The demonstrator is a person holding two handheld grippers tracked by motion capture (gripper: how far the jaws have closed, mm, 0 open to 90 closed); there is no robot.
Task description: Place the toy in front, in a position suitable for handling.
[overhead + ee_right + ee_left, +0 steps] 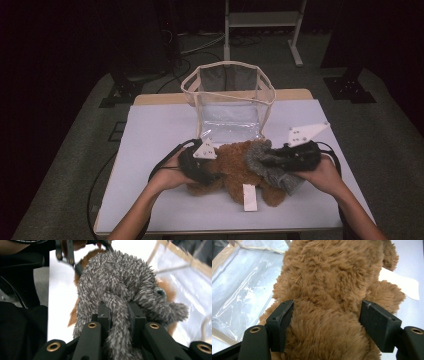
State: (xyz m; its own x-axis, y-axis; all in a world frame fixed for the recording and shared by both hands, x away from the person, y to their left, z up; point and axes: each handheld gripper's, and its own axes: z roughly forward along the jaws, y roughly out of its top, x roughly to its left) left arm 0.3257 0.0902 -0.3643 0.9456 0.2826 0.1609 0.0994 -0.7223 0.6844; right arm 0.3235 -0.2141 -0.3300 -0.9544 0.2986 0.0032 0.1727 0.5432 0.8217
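Note:
A brown plush toy (231, 167) lies on the white table in front of me, with a white tag (249, 197) at its near side. A grey plush toy (260, 156) rests over its right part. My left gripper (214, 176) comes in from the left; its jaws stand open on either side of the brown plush toy (329, 290), which fills the gap between them. My right gripper (264, 161) is shut on a limb of the grey plush toy (117, 282); the limb hangs down between its jaws, with the right gripper (119, 312) closed tight around it.
A clear plastic bag (229, 120) with beige trim stands open-topped just behind the toys, also seen as the bag (242, 285) beside the brown plush. The table edge (220, 231) is near. Cables trail off the left side. A white stand (260, 20) is beyond the table.

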